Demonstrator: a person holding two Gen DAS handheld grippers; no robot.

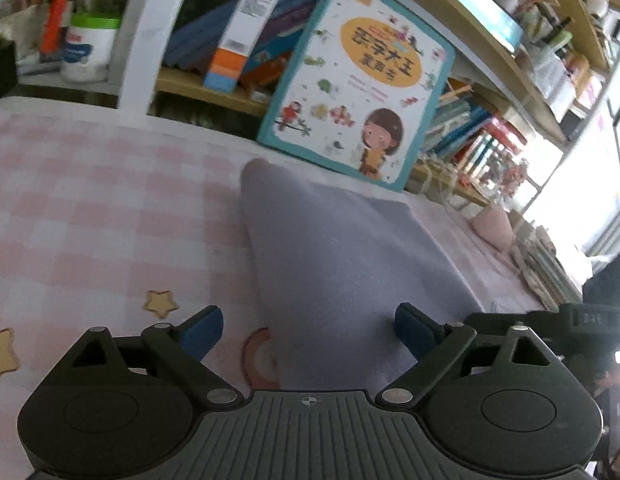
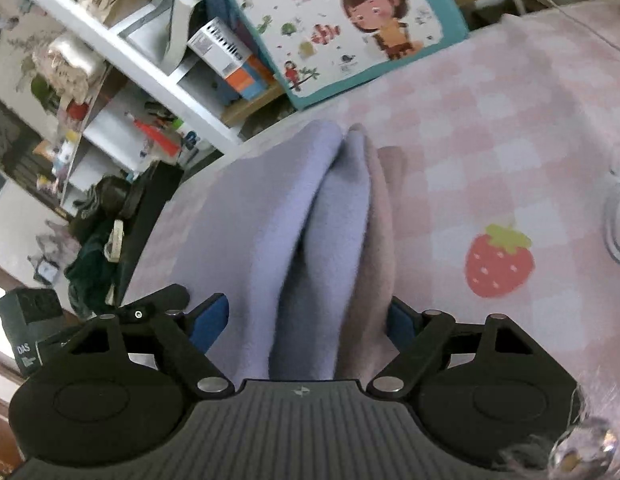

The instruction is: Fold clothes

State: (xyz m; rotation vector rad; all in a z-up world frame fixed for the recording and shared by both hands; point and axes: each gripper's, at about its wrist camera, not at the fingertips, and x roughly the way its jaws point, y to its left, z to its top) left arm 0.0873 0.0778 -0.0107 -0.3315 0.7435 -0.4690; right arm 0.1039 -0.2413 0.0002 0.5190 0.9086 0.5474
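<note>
Lavender garment (image 1: 333,264) lies folded on the checked tablecloth (image 1: 102,200); both tongs (image 1: 308,334) (image 2: 308,320) released, straddling its near edge.

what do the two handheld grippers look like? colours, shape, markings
Both match. The left gripper and right gripper have black linkage arms with silver pivot pins, round black housings either side, and a ribbed grey centre plate with a small crosshair mark. Fingertips carry blue pads. No cables or sleeves visible.
</note>
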